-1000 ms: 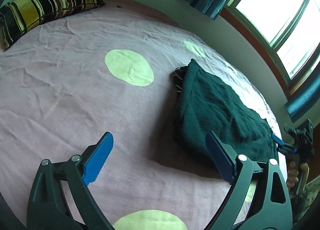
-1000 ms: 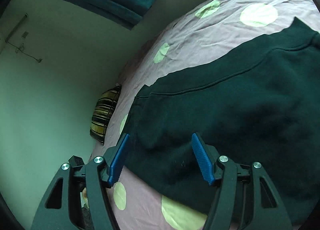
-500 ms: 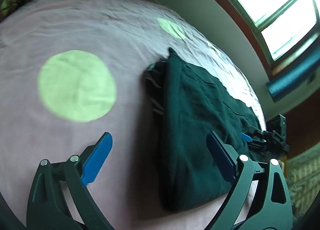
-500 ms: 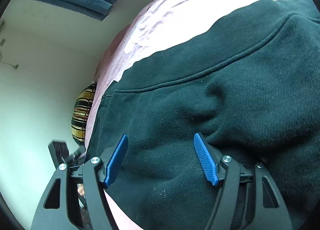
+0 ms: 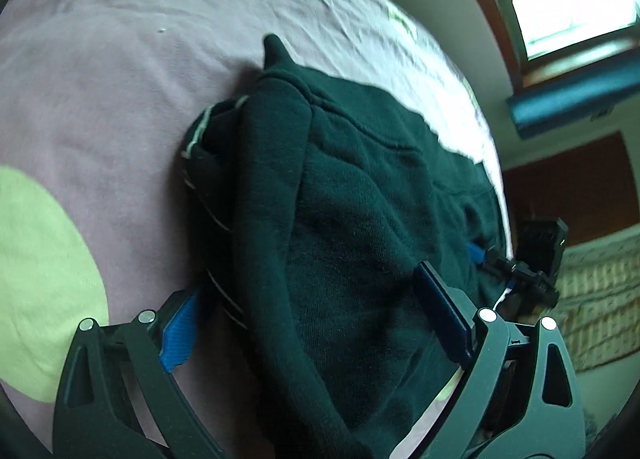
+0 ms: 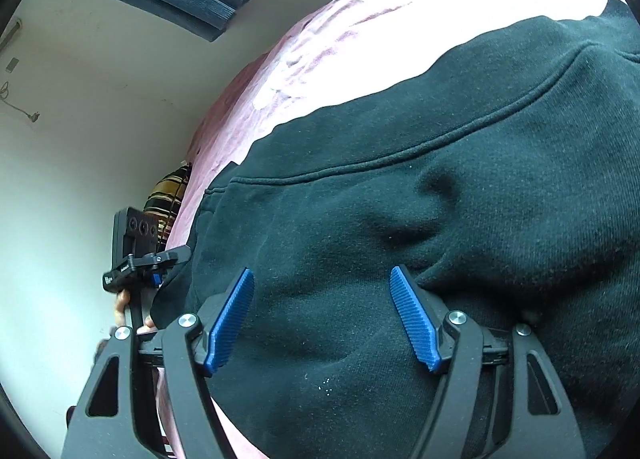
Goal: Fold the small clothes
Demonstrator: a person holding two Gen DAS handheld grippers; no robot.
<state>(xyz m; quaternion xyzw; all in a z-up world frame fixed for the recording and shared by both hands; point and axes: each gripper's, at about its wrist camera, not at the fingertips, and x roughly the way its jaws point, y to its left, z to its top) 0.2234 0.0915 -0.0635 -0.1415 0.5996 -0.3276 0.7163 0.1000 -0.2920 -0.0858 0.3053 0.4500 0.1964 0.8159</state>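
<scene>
With the garment (image 6: 460,187) being straddled on the bed (image 5: 100,107), the spread left tool (image 5: 316,315) and opening right tool (image 6: 324,319) are best being lowered onto one edge before pinching.

White lettering on the left hand-held gripper (image 6: 158,279) is too small to read.

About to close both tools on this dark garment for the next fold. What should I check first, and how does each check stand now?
1. Left tool open: ok, wide.
2. Garment between left pads: ok; its folded edge lies there.
3. Right tool open: ok, jaws opening, pads not pressing.
4. Cloth between right pads: ok; garment fills the gap.
5. All layers caught: cannot tell, underside hidden.
6. Bed beside garment free: ok.
</scene>
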